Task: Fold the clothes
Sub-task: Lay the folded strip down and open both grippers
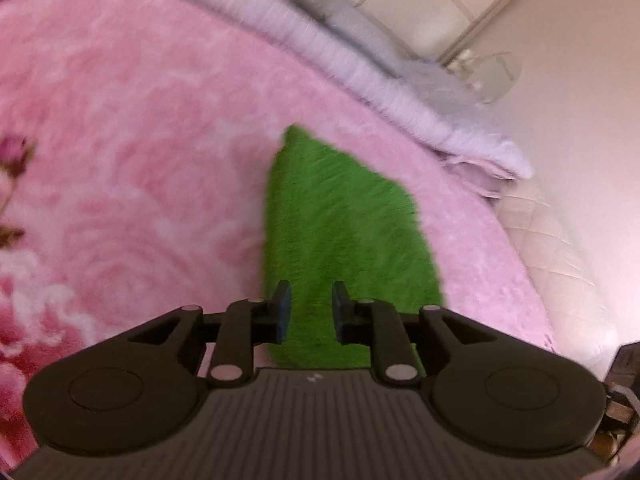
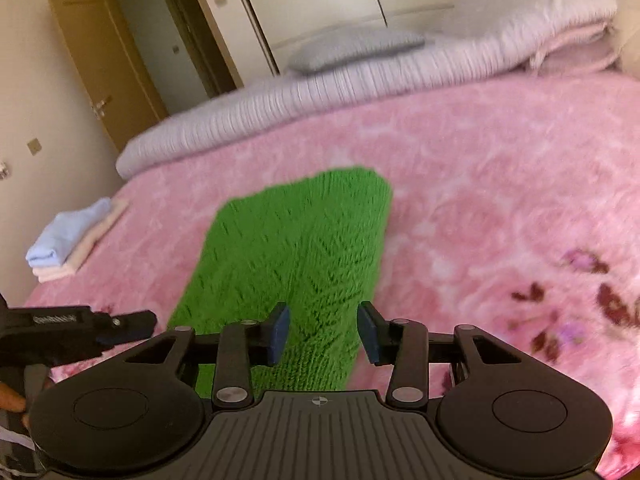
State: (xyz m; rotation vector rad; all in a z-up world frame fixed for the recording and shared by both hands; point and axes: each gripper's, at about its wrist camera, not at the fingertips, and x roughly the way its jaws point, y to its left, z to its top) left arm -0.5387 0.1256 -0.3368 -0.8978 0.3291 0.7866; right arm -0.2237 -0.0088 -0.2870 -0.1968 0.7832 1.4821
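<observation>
A green knitted garment (image 1: 344,220) lies as a long folded strip on the pink floral blanket (image 1: 140,140). My left gripper (image 1: 311,312) hovers over its near end with the blue pads apart, and only cloth lying below shows in the gap. In the right wrist view the same green garment (image 2: 296,240) stretches away from my right gripper (image 2: 325,330), whose pads stand wider apart above the near end, gripping nothing. The left gripper (image 2: 80,328) shows side-on at the left edge of that view, beside the garment's near corner.
A stack of folded pale blue and cream cloths (image 2: 68,240) sits near the bed's left edge. A rolled lilac quilt (image 2: 320,92) and a grey pillow (image 2: 352,48) line the far side. The white quilted bed edge (image 1: 560,248) runs on the right. A brown door (image 2: 100,60) stands beyond.
</observation>
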